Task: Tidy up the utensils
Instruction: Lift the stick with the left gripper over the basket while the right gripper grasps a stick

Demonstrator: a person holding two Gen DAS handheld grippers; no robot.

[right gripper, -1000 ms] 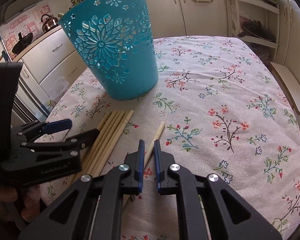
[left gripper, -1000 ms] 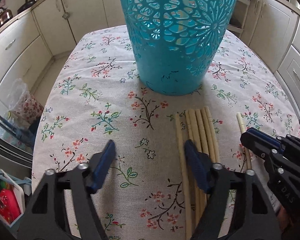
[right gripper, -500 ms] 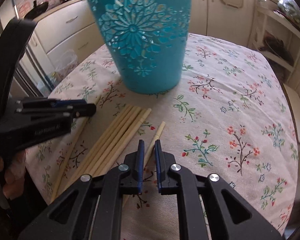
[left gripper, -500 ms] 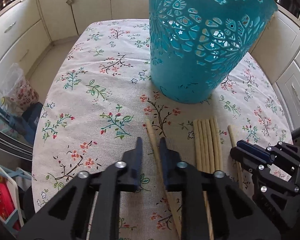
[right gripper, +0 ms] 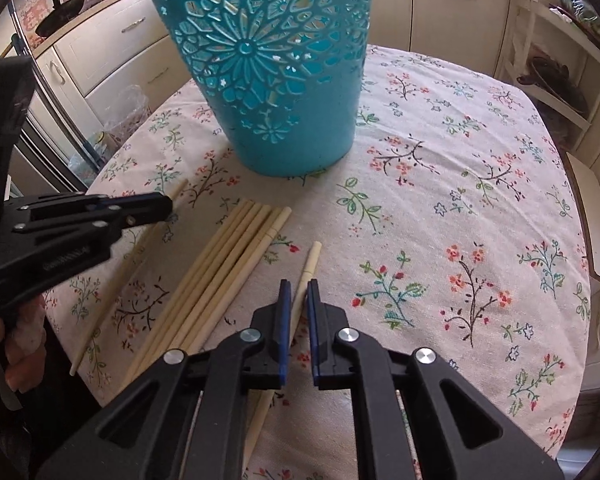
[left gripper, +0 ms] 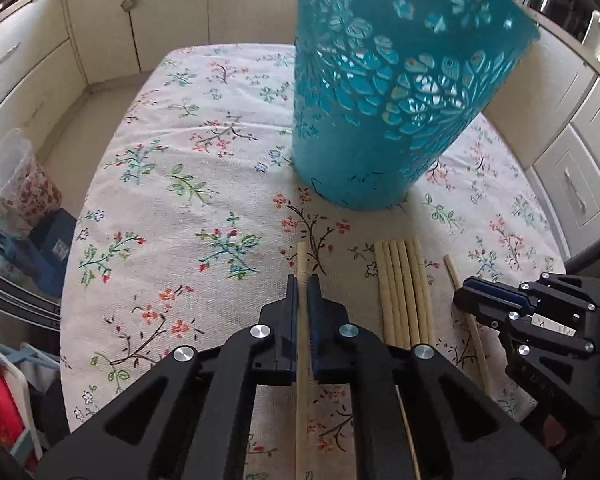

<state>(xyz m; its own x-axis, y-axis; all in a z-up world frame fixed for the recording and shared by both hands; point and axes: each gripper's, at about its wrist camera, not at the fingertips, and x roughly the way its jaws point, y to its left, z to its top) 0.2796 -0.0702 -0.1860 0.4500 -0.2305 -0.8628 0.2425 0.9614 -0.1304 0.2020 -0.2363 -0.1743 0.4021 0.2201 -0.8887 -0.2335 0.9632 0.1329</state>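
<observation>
chopstick (left gripper: 301, 264): lower centre of frame, on the cloth (left gripper: 204, 208), clamped by the left gripper (left gripper: 302, 292). right gripper (right gripper: 296, 300) straddles another stick (right gripper: 311, 260), a gap showing; grip uncertain. advice: lift level, tip into the bin (left gripper: 380, 120) at upper right.

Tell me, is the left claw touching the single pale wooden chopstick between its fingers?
Touching. The left wrist view shows the left claw shut on the single pale wooden chopstick, both blue pads pressed against it without gap.
</observation>
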